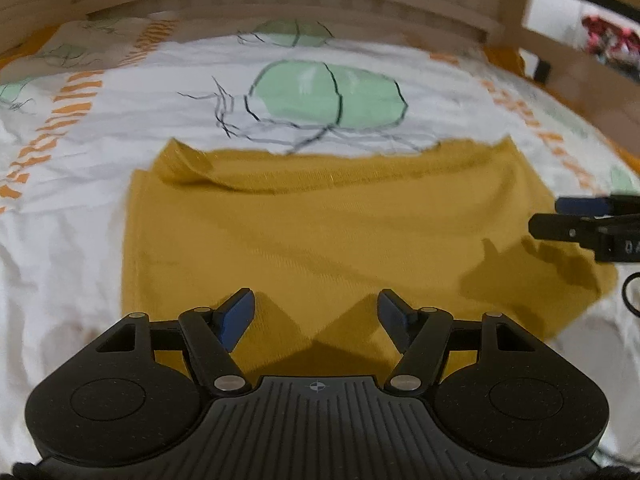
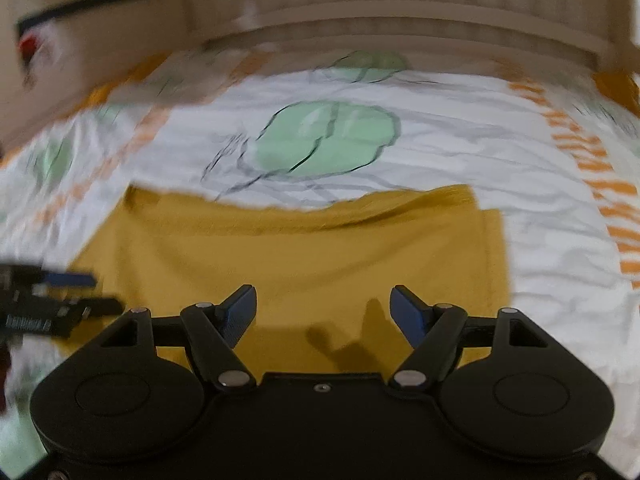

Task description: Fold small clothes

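Both tongs, left (image 1: 316, 316) and right (image 2: 323, 314), hang spread and empty above the near half of the mustard cloth (image 1: 332, 232) lying folded on the bed sheet (image 1: 80, 152); a careless pinch could catch one layer only, dragging the fold askew

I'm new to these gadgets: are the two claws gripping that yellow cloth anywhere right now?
Nothing is held. The left claw and the right claw are both open above the mustard-yellow folded cloth garment, with no fabric between their blue pads.
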A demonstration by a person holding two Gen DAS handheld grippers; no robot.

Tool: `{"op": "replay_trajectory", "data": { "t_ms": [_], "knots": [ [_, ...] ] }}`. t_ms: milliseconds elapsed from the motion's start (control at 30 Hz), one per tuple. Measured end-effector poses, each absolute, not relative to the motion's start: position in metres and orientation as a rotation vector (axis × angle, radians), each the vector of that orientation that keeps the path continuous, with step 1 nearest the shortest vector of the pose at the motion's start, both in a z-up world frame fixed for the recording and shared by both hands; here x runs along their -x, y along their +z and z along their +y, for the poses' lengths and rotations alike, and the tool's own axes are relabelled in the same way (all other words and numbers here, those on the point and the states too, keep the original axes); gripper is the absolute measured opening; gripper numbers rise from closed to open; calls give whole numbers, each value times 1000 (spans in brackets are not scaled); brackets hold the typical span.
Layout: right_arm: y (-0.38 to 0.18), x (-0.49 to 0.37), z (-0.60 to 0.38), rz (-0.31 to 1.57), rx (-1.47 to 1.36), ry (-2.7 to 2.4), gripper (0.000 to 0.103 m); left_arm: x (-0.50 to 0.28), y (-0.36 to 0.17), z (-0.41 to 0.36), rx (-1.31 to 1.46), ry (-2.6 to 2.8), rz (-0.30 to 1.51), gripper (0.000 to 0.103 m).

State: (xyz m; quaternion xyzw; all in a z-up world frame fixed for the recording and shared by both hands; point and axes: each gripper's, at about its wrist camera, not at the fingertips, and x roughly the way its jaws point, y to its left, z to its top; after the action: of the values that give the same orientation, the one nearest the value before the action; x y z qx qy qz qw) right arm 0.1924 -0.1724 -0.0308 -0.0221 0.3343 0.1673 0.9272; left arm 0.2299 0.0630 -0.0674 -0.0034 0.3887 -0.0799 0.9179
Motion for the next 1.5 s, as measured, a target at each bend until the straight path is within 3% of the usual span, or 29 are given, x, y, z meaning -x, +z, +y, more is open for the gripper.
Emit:
{"op": "replay_trajectory", "data": {
  "t_ms": [167, 233, 400, 767, 1167, 1500],
  "knots": [
    [-54, -168, -164, 721, 289, 322, 76, -218, -78, 68, -38, -183, 814, 67],
    [-64, -163, -173, 727, 325, 278, 81, -213, -78, 70, -37, -191, 812, 67],
    [-60, -161, -199, 739, 194, 216, 84, -215, -80, 68, -35, -195, 823, 70],
    [-21, -205, -157, 667, 45, 358, 83, -224, -83, 78, 88, -223, 869, 80],
    [-59, -288, -93, 796, 199, 349, 79, -224, -84, 79, 100, -229, 872, 81],
    [-54, -342, -114, 824, 35, 240, 79, -226, -83, 78, 100, -221, 879, 82]
  ]
}}
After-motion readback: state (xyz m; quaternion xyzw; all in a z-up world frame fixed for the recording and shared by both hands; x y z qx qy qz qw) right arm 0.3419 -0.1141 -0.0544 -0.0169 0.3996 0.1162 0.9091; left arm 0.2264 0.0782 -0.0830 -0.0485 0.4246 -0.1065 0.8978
